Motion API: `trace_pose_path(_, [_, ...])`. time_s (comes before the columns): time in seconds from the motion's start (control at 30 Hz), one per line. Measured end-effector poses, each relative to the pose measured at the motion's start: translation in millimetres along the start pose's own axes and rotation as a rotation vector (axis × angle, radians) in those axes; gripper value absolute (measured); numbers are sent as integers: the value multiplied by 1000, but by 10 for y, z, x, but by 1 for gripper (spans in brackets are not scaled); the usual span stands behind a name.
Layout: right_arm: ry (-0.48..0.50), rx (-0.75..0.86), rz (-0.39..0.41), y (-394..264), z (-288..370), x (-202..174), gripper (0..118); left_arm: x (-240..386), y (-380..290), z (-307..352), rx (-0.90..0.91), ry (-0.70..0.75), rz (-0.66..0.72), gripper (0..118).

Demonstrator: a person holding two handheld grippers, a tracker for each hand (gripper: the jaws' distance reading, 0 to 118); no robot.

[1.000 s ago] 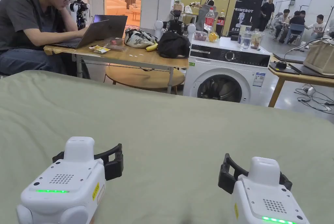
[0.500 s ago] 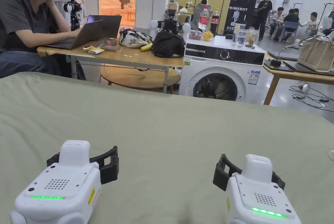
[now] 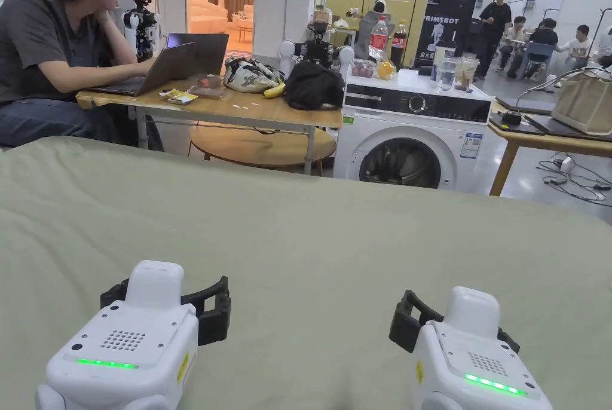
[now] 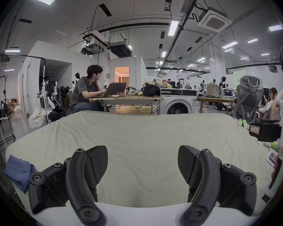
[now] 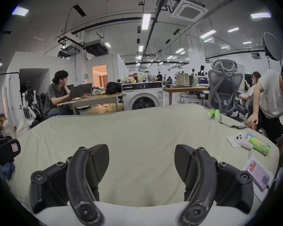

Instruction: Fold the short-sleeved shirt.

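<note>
1. Between the jaws of the left gripper [image 4: 142,166] there is only bare green sheet [image 4: 137,139]. The jaws stand spread wide and hold nothing.
2. Level with it, off to its right, the right gripper [image 5: 141,164] is the same: jaws wide apart over the sheet, empty.
3. Over the last second little has changed. Both grippers sit about where they were, side by side and well apart. The small shift in the head view looks like the camera's own.
4. Left of the left gripper, at the sheet's edge, lies a crumpled blue cloth [image 4: 20,169]. It is probably the short-sleeved shirt, though its shape cannot be made out. Neither gripper touches it.
5. So the folding looks unstarted. The likely next step is a reach left to fetch the cloth and spread it flat ahead of the grippers.
6. Beyond the grippers, past the sheet's far edge, stand a washing machine [image 3: 412,130] and a seated person [image 3: 54,52] at a laptop.
</note>
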State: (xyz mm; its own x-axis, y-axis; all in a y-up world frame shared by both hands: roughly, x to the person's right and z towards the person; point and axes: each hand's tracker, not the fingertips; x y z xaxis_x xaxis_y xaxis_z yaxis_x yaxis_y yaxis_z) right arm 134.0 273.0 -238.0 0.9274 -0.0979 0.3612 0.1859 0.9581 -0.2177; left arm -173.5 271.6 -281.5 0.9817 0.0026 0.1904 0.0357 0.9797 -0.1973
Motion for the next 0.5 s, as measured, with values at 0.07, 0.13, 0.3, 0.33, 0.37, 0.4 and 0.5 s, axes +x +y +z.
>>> trace_pose_path(0.07, [-1,-6,-1,0,-7,-2,84,5,12,0,1,5,-5,90])
trace_pose_path(0.13, [-8,-5,7,2,-8,-14,84,6,27,2,5,9,-10,90])
trace_pose_path(0.3, [-42,6,35,28,14,-79,84,13,63,22,19,38,-10,90])
trace_pose_path(0.33, [-40,9,38,28,14,-80,84,14,64,32,25,45,-8,90])
trace_pose_path(0.37, [-36,12,43,29,15,-82,84,14,65,40,31,48,-9,90])
trace_pose_path(0.4, [-30,13,46,31,14,-83,84,14,70,43,35,51,-11,90])
trace_pose_path(0.5, [-25,13,41,45,11,-74,84,10,98,33,29,59,-23,90])
